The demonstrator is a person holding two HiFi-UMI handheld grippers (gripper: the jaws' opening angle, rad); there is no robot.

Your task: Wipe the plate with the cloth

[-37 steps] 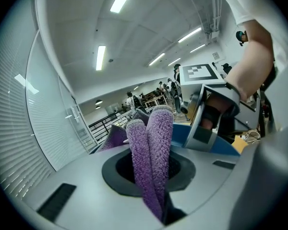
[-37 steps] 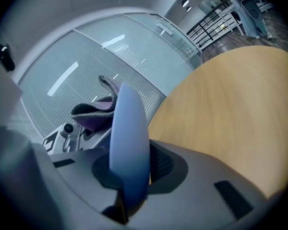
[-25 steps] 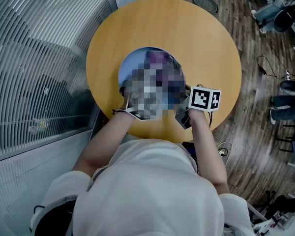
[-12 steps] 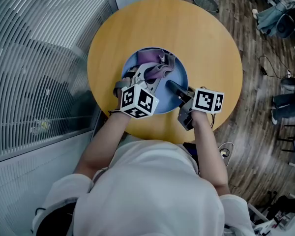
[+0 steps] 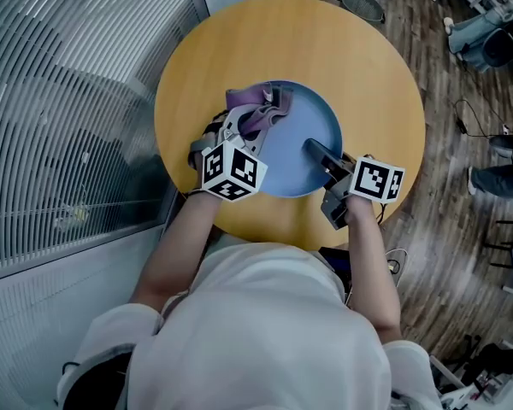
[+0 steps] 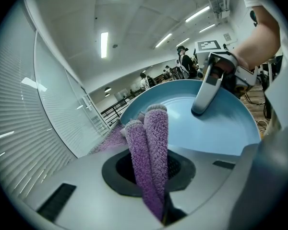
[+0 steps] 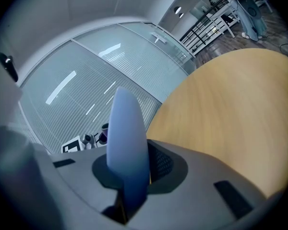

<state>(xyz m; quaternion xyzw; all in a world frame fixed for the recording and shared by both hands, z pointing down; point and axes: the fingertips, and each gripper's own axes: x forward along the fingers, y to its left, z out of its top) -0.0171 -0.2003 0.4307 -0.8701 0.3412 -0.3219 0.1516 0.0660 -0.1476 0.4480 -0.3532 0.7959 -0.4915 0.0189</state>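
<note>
Spanning the head view under both tools: 1 round light-wood table (image 5: 368, 67).

Above it, 1 round pale-blue plate (image 5: 299, 156), lying ahead of both grippers and between them. Whether it rests flat on the table or is raised: cannot tell.

Right gripper (image 5: 318, 154): jaws nearly together, pinched on the plate's rim. In the right gripper view the rim stands edge-on between the 2 jaws as a thin blue blade (image 7: 127, 143). The rest of the plate extends ahead of this gripper and to its left.

Left gripper (image 5: 244, 131): jaws clamped on 1 folded purple terry cloth (image 5: 252, 109). In the left gripper view 2 thick folds of the cloth (image 6: 151, 143) run up out of the jaws and past their tips. The cloth's free end lies over the plate's rim on the side nearest this gripper. From here, the right gripper shows across the plate, on its opposite edge.
</note>
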